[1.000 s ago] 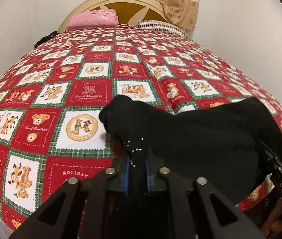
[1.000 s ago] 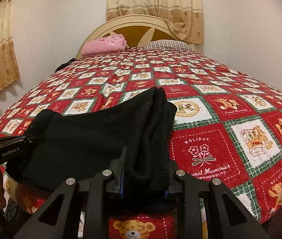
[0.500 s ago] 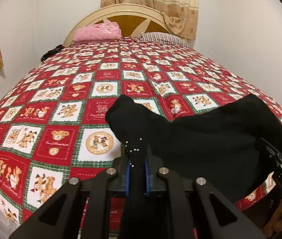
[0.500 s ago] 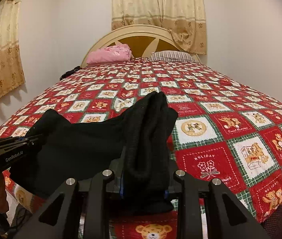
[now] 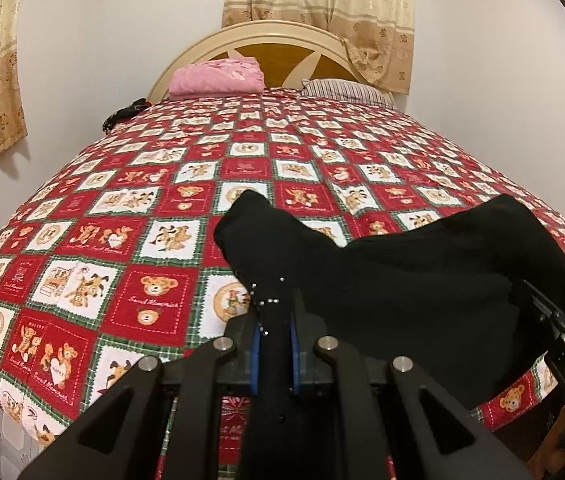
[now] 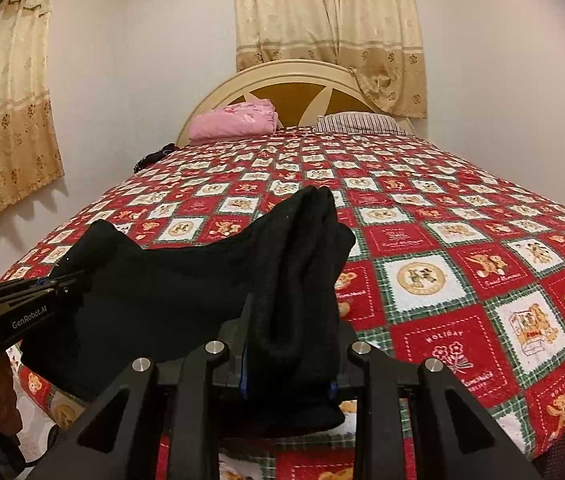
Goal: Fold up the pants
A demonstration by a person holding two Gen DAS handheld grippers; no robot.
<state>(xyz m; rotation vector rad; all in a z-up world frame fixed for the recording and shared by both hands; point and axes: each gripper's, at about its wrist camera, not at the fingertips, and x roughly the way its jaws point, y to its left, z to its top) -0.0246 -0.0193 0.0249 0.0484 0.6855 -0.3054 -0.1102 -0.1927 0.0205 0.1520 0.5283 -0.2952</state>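
Observation:
The black pants [image 5: 414,280] hang stretched between my two grippers, lifted over the near edge of the bed. My left gripper [image 5: 274,340] is shut on one end of the pants, with cloth bunched up past the jaws. My right gripper [image 6: 288,360] is shut on the other end, where the thick folded cloth [image 6: 302,260] stands up between the jaws. The left gripper also shows at the left of the right wrist view [image 6: 42,284], and the right gripper shows at the right of the left wrist view [image 5: 558,320]. The pants sag in the middle.
The bed has a red, green and white teddy-bear quilt [image 5: 142,208]. A pink folded cloth [image 5: 218,76] and a striped pillow [image 5: 346,90] lie by the cream headboard [image 6: 294,76]. A dark item [image 5: 122,114] lies at the far left edge. Curtains hang on the walls.
Both grippers have risen with the pants; the bed sits lower in both views and more wall and curtain show. Both grips are unchanged.

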